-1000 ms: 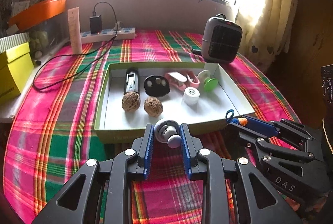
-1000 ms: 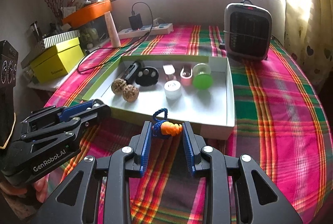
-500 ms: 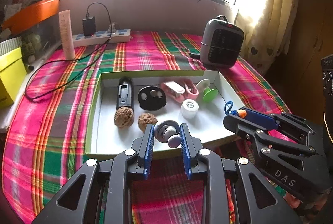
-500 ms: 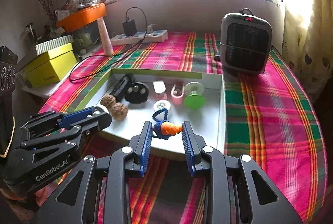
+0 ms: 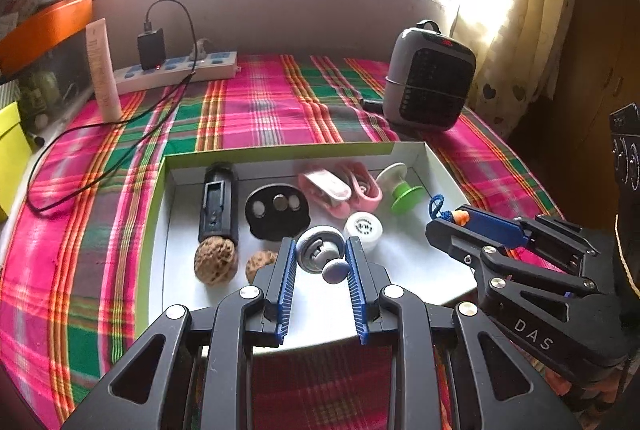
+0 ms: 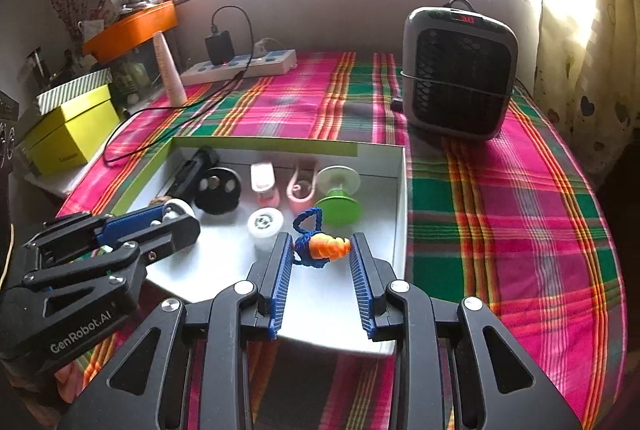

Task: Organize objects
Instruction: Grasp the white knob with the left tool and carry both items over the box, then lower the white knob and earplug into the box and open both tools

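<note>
A shallow white box with a green rim lies on the plaid cloth. My left gripper is shut on a grey round knob piece and holds it over the box's near middle. My right gripper is shut on an orange charm with a blue cord loop, over the box's near right part; the charm also shows in the left wrist view. In the box lie two walnuts, a black case, a black disc, pink clips, a white cap and a green-and-white spool.
A grey fan heater stands behind the box at the right. A power strip with a charger and black cable, a white tube, a yellow box and an orange bin are at the back left. A curtain hangs on the right.
Both grippers have moved forward from the table's near edge to over the box, each still holding its object.
</note>
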`<state>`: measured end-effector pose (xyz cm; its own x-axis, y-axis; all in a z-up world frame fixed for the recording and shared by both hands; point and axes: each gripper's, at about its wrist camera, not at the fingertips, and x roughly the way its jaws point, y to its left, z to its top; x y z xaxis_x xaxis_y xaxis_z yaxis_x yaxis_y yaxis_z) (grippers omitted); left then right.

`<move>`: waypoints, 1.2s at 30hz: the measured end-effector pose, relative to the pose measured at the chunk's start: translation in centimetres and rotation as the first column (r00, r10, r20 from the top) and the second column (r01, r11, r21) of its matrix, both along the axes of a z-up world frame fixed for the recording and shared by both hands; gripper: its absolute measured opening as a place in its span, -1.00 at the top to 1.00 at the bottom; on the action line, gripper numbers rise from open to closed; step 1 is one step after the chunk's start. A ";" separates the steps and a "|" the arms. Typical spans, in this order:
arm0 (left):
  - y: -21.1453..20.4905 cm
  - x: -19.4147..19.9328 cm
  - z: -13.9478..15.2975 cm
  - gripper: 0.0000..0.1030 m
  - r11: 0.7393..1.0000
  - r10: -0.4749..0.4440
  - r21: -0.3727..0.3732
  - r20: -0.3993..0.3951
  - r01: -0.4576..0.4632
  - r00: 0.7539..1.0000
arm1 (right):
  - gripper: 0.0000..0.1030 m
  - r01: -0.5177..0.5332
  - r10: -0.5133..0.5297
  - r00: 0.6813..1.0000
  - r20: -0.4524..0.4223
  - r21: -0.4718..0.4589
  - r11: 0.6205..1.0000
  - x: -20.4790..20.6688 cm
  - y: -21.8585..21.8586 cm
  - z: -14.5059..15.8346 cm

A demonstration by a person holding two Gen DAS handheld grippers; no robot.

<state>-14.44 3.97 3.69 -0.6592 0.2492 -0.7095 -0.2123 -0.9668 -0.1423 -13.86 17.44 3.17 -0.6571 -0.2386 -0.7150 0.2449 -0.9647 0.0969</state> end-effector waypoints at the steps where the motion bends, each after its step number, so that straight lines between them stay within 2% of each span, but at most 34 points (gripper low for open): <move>1: 0.1 -0.2 0.0 0.55 1.000 0.001 0.000 0.000 -0.001 1.000 | 0.40 0.002 -0.002 1.000 0.002 -0.001 1.000 -0.2 0.1 -0.1; 13: 0.6 -2.0 -1.0 0.55 1.000 0.001 -0.012 0.025 -0.001 1.000 | 0.40 -0.013 0.013 1.000 0.024 0.001 1.000 -1.2 0.1 -0.8; 36: 1.0 -2.5 -2.2 0.55 0.999 -0.004 -0.031 0.049 0.005 0.999 | 0.40 -0.050 0.048 0.998 0.044 0.045 0.998 -1.4 -1.0 -2.0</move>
